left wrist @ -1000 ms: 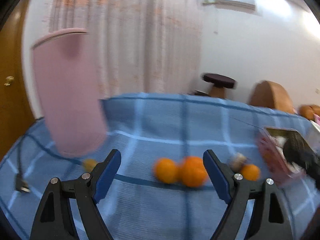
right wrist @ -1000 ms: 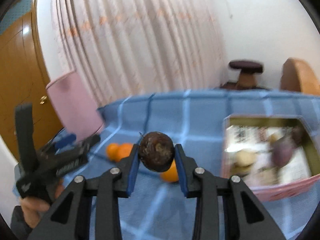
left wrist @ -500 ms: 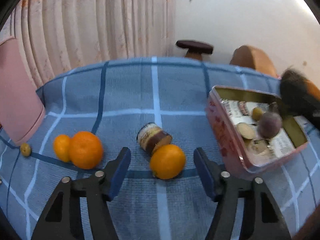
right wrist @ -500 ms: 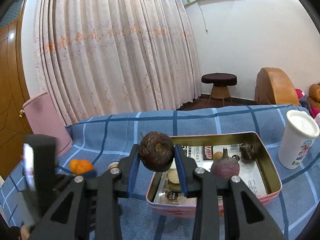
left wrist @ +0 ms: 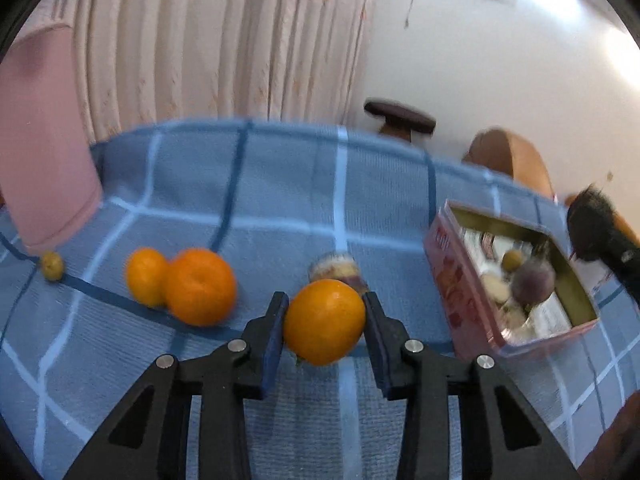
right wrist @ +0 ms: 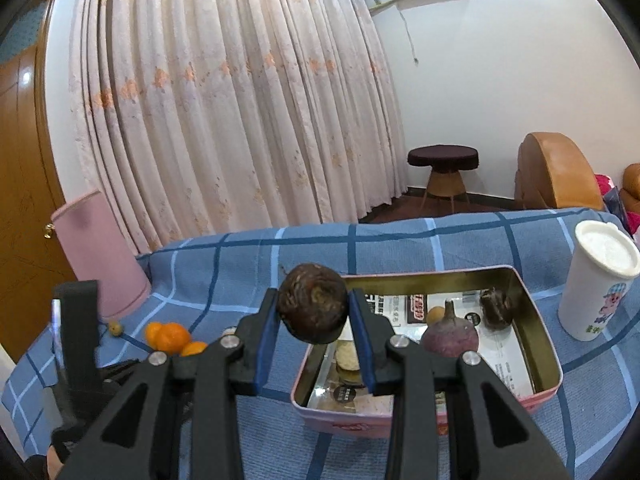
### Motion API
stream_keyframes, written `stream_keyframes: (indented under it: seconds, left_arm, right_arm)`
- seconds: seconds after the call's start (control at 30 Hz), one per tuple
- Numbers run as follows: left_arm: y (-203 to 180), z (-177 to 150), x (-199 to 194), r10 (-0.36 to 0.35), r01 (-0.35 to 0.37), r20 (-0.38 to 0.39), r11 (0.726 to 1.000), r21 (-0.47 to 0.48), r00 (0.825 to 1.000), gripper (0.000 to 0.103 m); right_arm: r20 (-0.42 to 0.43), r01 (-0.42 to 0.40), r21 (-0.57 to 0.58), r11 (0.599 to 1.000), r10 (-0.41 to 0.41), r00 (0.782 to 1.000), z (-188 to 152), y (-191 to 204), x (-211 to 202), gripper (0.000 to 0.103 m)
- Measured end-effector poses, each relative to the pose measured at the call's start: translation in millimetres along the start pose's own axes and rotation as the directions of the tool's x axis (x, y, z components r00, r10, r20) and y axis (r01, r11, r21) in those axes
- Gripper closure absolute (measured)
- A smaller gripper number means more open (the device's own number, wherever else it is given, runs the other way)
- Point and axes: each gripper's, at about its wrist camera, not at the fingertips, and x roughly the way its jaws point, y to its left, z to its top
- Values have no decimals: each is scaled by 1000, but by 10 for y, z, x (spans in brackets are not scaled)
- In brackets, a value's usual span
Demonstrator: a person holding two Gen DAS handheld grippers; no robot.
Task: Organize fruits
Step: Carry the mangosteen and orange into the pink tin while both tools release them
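My left gripper (left wrist: 325,320) is shut on an orange (left wrist: 324,322), just above the blue checked cloth (left wrist: 280,184). Two more oranges (left wrist: 200,286) lie together to its left, with a small yellow-green fruit (left wrist: 52,265) further left. My right gripper (right wrist: 313,312) is shut on a dark brown round fruit (right wrist: 313,309) and holds it over the left end of the pink tin (right wrist: 540,394). The tin holds a purple fruit (right wrist: 451,336), a dark fruit (right wrist: 495,308) and a small yellow one. The tin also shows in the left wrist view (left wrist: 448,280).
A small jar (left wrist: 338,270) lies just behind the held orange. A pink cylinder (left wrist: 42,136) stands at the cloth's left edge. A white lidded cup (right wrist: 598,280) stands right of the tin. The left gripper's body (right wrist: 76,364) shows at the right view's lower left.
My left gripper moved onto the single orange and shut on it. My right gripper carried the brown fruit nearer, over the tin's left end.
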Motion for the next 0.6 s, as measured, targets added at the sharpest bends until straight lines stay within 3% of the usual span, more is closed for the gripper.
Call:
stream_keyframes:
  seconds: [0.13, 0.23, 0.6]
  left_arm:
    - [-119, 87, -194, 12, -13, 109, 1000, 9, 994, 64]
    - [-318, 161, -230, -17, 12, 145, 999, 32, 989, 64]
    - [-1252, 313, 121, -76, 59, 111, 987, 153, 991, 64]
  right_arm:
    - [22, 6, -7, 1000, -6, 1000, 29, -75, -60, 66]
    - [35, 36, 14, 999, -36, 999, 73, -265, -99, 66]
    - [-3, 185, 73, 980, -185, 983, 125, -1051, -73, 66]
